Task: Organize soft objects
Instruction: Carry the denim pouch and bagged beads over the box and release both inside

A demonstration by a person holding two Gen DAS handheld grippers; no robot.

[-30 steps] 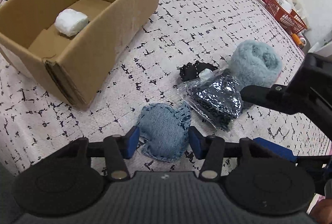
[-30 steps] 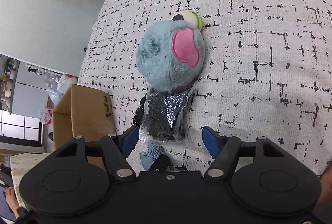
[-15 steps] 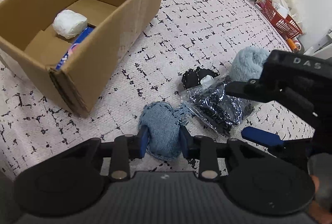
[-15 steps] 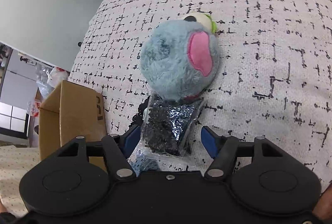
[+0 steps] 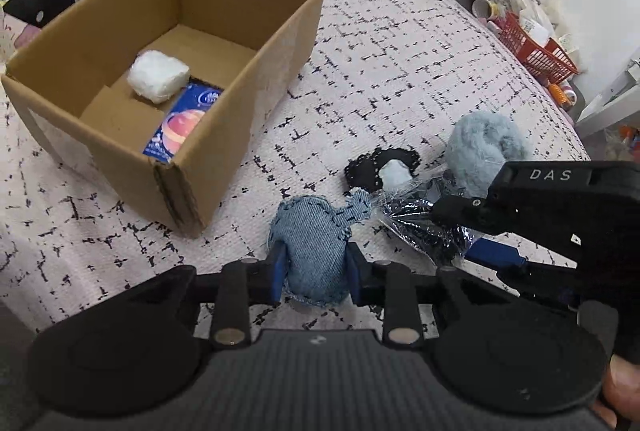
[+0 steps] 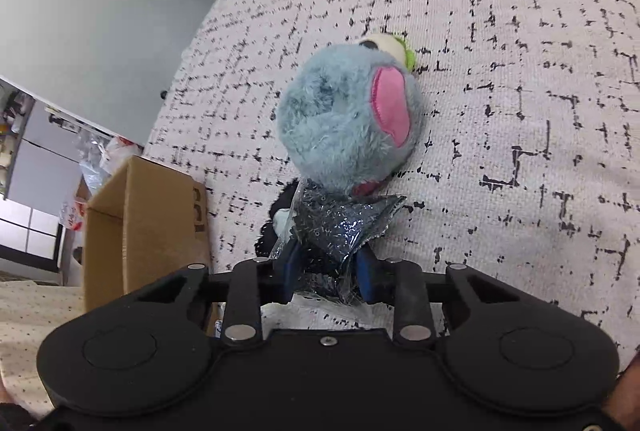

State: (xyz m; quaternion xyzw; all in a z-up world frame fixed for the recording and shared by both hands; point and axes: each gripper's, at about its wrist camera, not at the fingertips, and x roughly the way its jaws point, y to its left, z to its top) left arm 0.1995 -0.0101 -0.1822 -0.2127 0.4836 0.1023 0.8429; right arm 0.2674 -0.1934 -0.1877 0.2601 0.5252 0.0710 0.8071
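Left wrist view: pick step, left gripper [image 5: 314, 271] clamped on denim heart pillow [image 5: 310, 251] on patterned tabletop [image 5: 400, 71]; right gripper [image 6: 328, 273], jaws just closed, pinching crinkly clear bag of dark glittery bits [image 6: 336, 231]. Next, likely: lift both, carry left to open cardboard box [image 5: 224, 135], drop beside white wad [image 5: 158, 75]. Fluffy blue plush [image 6: 348, 127], pink patch, untouched behind bag.

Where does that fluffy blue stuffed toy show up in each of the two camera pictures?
Left wrist view: the fluffy blue toy lies right of centre, just behind the right gripper.
Right wrist view: it fills the middle, directly above the glittery plastic bag that the gripper holds.
Shared landmark: the cardboard box, upper left in the left view, lower left in the right view.
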